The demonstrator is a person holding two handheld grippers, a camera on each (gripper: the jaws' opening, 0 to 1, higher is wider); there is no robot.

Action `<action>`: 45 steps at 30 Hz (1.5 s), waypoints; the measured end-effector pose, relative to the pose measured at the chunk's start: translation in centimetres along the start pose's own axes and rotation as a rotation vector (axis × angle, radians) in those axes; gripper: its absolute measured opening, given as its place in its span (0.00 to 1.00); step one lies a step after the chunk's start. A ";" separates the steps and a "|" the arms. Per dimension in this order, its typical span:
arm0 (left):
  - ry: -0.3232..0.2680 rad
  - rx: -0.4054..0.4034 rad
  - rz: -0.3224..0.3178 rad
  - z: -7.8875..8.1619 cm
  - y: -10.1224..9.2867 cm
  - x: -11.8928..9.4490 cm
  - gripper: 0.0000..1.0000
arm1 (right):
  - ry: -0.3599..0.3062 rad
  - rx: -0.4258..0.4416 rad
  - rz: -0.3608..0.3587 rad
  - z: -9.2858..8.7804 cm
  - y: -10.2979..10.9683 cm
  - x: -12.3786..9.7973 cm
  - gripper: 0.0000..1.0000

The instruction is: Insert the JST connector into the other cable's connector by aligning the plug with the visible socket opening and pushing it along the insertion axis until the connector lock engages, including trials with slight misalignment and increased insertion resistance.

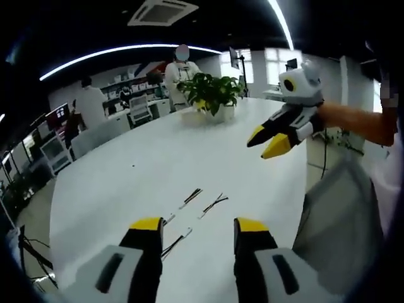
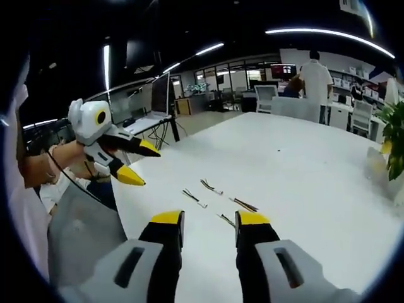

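Several short thin cables lie loose on the white table [image 1: 145, 164]. One dark cable [image 1: 190, 197] and a forked one [image 1: 213, 203] lie just past my left gripper [image 1: 199, 225], which hangs open and empty above the table. Another cable [image 1: 175, 243] lies between its jaws. My right gripper [image 1: 267, 140] hovers high at the right, jaws apart, holding nothing. In the right gripper view the cables [image 2: 194, 197] [image 2: 211, 186] [image 2: 243, 204] lie ahead of my open right gripper [image 2: 209, 218]. The left gripper [image 2: 141, 163] floats at the left, open. The connectors are too small to make out.
A potted plant [image 1: 211, 91] stands at the far end of the table, seen also as a plant [image 2: 394, 139] at the right edge. People stand by desks behind [image 1: 180, 69]. The holder's sleeve and grey clothing [image 1: 334, 221] border the near table edge.
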State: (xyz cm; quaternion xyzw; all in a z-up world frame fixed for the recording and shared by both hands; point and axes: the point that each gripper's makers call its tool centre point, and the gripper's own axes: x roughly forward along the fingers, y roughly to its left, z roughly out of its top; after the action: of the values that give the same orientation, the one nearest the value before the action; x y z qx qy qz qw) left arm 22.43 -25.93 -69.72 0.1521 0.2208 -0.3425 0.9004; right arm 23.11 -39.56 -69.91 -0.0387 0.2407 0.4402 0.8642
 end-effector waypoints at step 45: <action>0.022 -0.057 0.002 -2.5 5.3 4.2 0.47 | 0.087 -0.122 0.073 0.2 -3.1 6.4 0.34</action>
State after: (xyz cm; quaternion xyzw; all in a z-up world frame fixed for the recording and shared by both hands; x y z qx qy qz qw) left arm 28.12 -23.34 -73.35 0.1303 0.2405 -0.3336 0.9021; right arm 28.80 -36.67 -73.10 -0.1014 0.2518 0.4833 0.8323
